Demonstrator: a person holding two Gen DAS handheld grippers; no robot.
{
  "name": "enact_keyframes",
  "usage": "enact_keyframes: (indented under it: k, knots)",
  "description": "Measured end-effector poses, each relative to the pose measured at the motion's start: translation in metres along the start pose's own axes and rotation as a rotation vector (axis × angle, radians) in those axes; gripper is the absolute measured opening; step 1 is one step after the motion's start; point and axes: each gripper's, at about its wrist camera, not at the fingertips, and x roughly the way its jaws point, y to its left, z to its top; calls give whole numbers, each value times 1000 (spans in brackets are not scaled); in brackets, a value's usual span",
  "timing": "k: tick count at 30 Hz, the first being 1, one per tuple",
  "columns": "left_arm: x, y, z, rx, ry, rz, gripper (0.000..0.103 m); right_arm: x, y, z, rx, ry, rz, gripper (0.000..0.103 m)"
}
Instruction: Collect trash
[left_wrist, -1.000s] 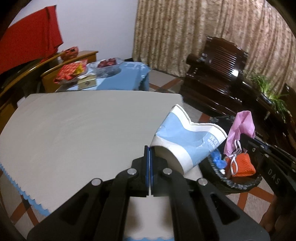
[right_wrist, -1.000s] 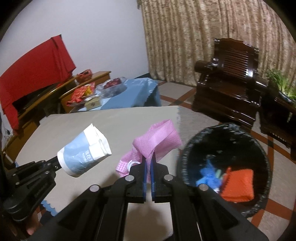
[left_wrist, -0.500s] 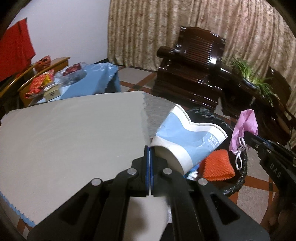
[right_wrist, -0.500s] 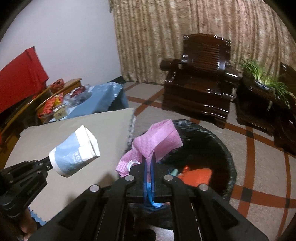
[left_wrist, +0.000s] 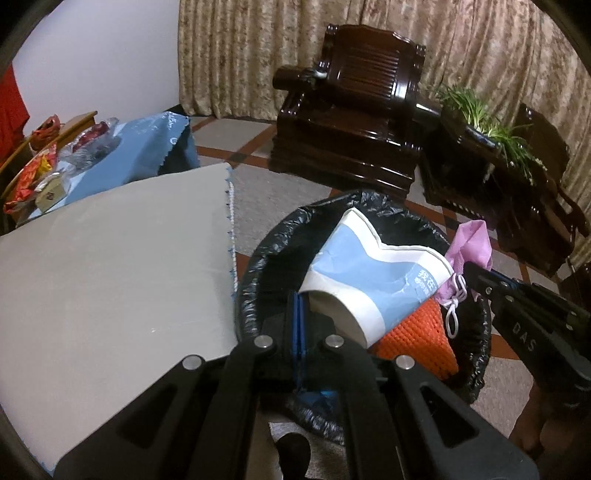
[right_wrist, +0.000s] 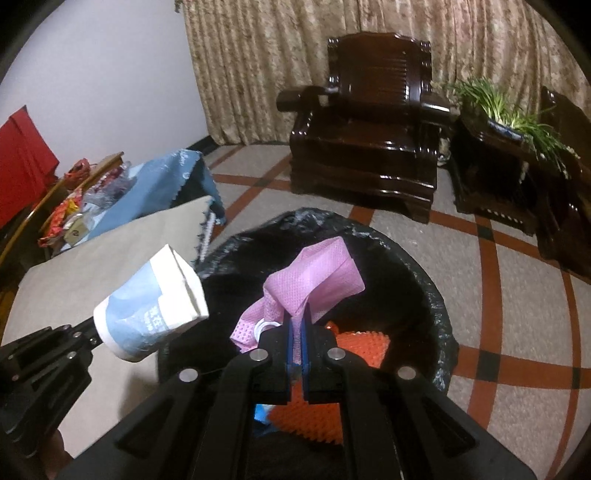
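Both grippers holding trash over the bin (right_wrist: 439, 306).
Left gripper (left_wrist: 298, 325) is pinching a crushed cup (left_wrist: 373, 280); right gripper (right_wrist: 297, 343) is clamping a pink mask (right_wrist: 314, 275), both inside the rim.

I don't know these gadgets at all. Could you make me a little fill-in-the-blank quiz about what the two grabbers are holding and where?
1. The left gripper is shut on a crushed blue and white paper ____.
2. The right gripper pinches a face mask coloured ____.
3. Both items hang over a trash bin lined with a ____ bag.
4. Inside the bin lies an ____ textured item.

Missing words: cup; pink; black; orange
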Motion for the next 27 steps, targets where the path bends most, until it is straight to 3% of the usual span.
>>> enact_keyframes:
  k: [5,9,13,15,16,19,27]
  knots:
    - [21,-4,-3,12,21,-18,5,22,-10,-4,-5,54,-5,20]
    - [33,-7,-9,13,37,-23,21,28,-16,-13,-4,81,-20,21]
    - [31,-4,-15,10,45,-25,25,27,-23,-20,2,102,-31,30]
    - [24,0,-17,4,33,-18,41,23,-23,-23,4,100,-38,38]
    - [18,3,-18,-1,24,-14,44,22,-23,-22,3,101,-38,40]
    - [8,6,-20,-5,16,-13,47,14,-22,-23,4,94,-34,40]
    - [-30,16,-22,-6,-34,-3,65,-21,-7,-20,6,45,-34,43]
